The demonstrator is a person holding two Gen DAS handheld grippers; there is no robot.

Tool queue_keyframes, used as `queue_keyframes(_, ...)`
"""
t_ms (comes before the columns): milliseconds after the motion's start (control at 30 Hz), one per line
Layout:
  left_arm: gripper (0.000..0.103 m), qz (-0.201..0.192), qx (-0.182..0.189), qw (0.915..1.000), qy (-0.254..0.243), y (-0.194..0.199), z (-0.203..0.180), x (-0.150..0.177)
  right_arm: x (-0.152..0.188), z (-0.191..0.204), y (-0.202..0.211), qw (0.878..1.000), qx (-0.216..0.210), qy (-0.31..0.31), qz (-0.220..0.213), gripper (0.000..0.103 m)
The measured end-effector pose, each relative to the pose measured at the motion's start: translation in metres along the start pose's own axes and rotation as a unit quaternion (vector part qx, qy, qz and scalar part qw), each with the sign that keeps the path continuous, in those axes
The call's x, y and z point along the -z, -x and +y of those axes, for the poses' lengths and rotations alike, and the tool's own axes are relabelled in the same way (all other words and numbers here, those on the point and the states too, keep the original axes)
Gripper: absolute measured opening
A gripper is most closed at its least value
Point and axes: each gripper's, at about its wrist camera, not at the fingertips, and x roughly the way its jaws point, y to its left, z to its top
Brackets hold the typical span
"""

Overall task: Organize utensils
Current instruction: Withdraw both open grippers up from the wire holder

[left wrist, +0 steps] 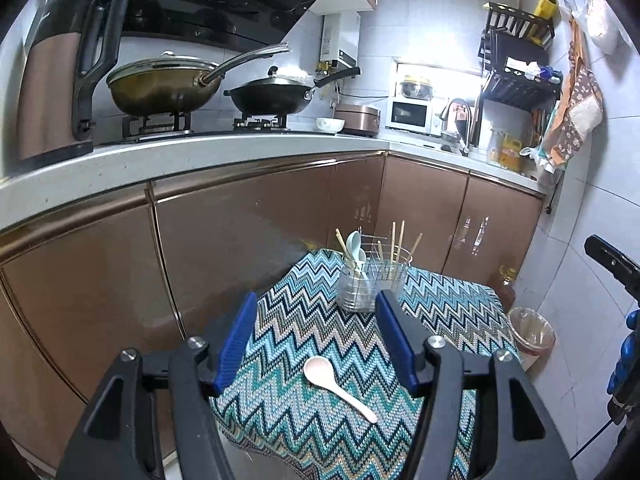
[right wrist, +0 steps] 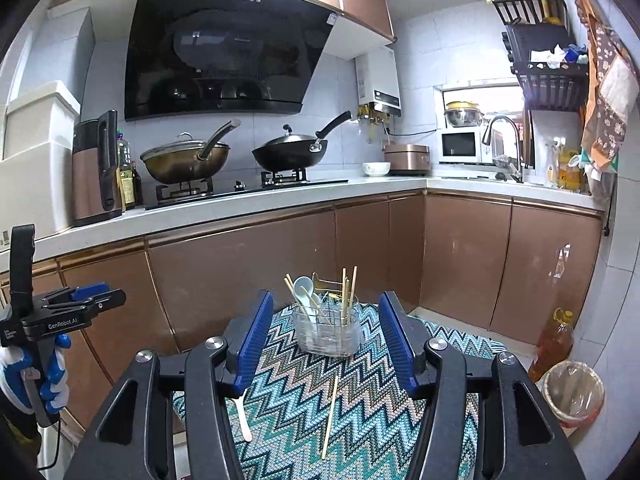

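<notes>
Both our grippers stand open and empty: between the left gripper (left wrist: 316, 308) jaws lies a pale spoon (left wrist: 338, 386) on the zigzag cloth (left wrist: 444, 316), while a single chopstick (right wrist: 330, 416) lies just ahead of the right gripper (right wrist: 326, 312), between its blue pads. Beyond both, straight ahead on the same cloth, stands the clear utensil holder (right wrist: 326, 332), already carrying spoons and chopsticks upright. We judge ourselves at the pick-up step: next we must lower onto each loose piece, close on it, then lift it into the holder.

Spoon (left wrist: 336, 384) before utensil holder (left wrist: 370, 284)
</notes>
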Motion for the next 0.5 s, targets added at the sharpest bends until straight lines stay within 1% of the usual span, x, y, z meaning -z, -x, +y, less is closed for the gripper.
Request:
queue_keyframes(200,0.059,0.01,-0.003,0.9999,0.003,-0.001,0.002,0.01,0.001,0.005,0.007,1.0,-0.002,0.003,-0.002,0.055)
queue_keyframes(333,0.059,0.014,0.003,0.9999,0.003,-0.003,0.001,0.016,0.001,0.004,0.007,1.0,-0.002,-0.002,0.0,0.055)
queue_keyframes(500,0.059,0.029,0.016,0.9994,0.013,-0.011,0.004,0.021,0.001,0.002,0.009,1.0,0.001,-0.006,0.0,0.055)
